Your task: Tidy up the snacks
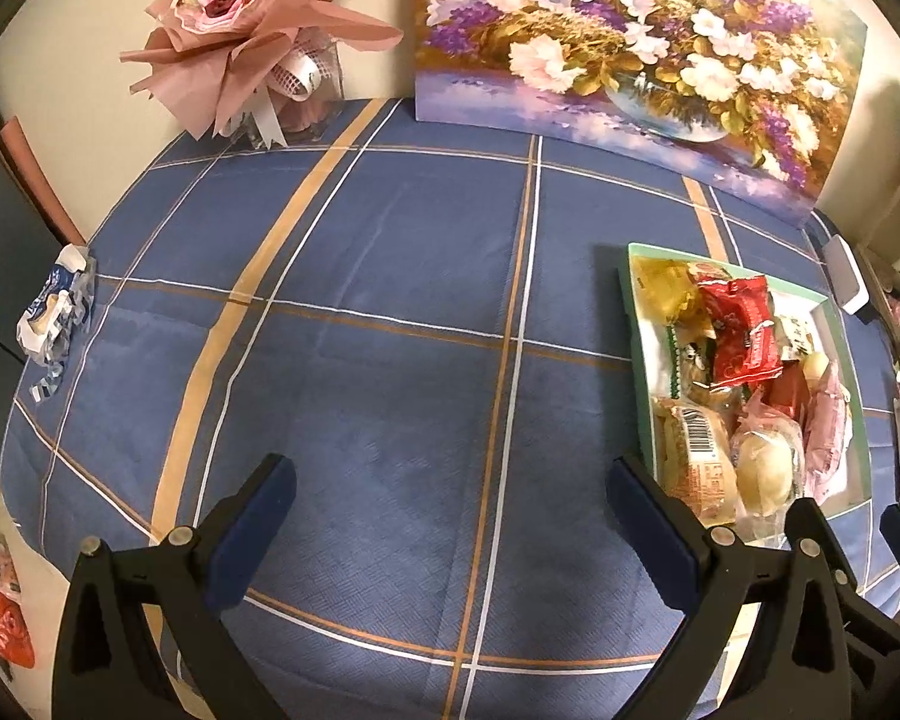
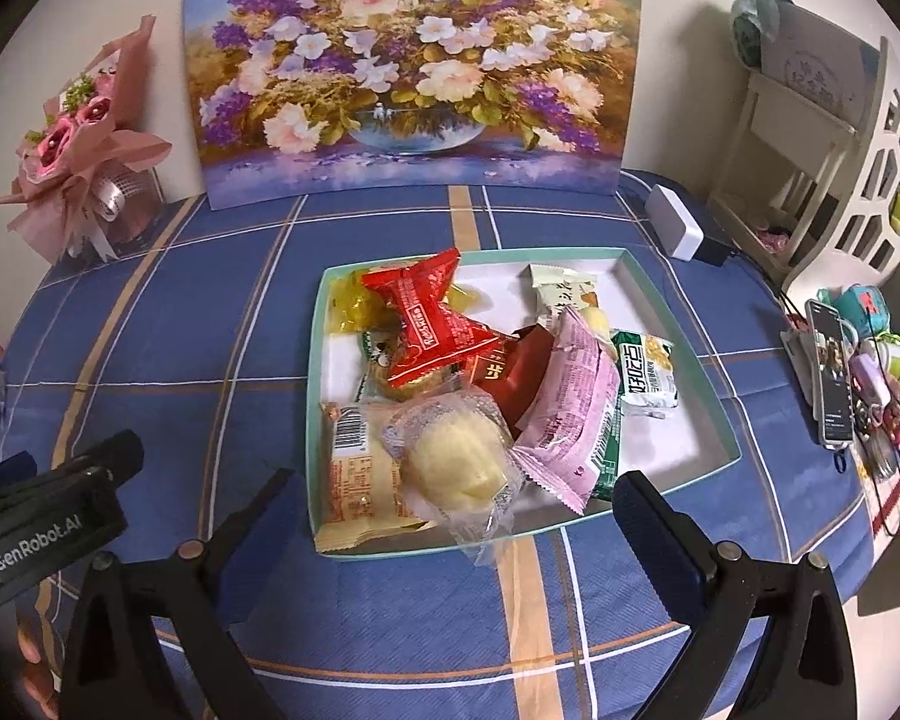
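A shallow mint-rimmed box (image 2: 678, 324) sits on the blue plaid tablecloth and holds several wrapped snacks. On top lie a red packet (image 2: 432, 324), a pink packet (image 2: 570, 396), a clear-wrapped pale bun (image 2: 456, 462) and a green-and-white packet (image 2: 648, 375). My right gripper (image 2: 450, 516) stands open just in front of the box's near edge, with nothing between its fingers. My left gripper (image 1: 450, 504) is open over bare cloth to the left of the box (image 1: 636, 324); the same red packet (image 1: 744, 330) shows there.
A flower painting (image 2: 414, 66) leans on the wall behind the box. A pink bouquet (image 1: 252, 24) stands at the back left. A crumpled blue-white wrapper (image 1: 54, 312) lies at the table's left edge. A white charger (image 2: 675, 228), phone (image 2: 831, 372) and small clutter crowd the right edge.
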Motion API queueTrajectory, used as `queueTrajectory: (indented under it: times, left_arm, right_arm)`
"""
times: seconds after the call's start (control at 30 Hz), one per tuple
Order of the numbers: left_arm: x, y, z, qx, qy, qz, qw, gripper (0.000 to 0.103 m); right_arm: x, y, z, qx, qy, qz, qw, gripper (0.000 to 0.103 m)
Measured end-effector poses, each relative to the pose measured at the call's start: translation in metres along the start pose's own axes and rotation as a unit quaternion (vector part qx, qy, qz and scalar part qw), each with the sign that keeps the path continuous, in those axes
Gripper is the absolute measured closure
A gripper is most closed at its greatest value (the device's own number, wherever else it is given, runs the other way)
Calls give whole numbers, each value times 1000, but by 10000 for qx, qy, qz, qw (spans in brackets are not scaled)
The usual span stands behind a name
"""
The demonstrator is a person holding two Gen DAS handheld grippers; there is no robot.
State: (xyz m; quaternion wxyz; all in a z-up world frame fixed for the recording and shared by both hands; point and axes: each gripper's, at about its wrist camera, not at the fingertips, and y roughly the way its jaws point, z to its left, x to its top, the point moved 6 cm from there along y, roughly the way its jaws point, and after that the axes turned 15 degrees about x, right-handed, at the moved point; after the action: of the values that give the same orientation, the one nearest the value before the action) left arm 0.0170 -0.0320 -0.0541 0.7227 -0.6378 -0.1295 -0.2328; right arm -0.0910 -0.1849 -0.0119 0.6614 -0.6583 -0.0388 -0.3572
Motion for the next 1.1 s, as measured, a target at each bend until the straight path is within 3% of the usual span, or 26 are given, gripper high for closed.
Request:
queueTrajectory:
  times: [0.43,1.1]
  left_arm:
    - [-8,27,-9,8,133,524,9985,0]
    - [-21,44,-13,64,251,748,9969,0]
  right_arm:
    - [-7,26,-8,-53,98,392,9992,0]
    - [-25,54,-13,-19,244,955,9951,0]
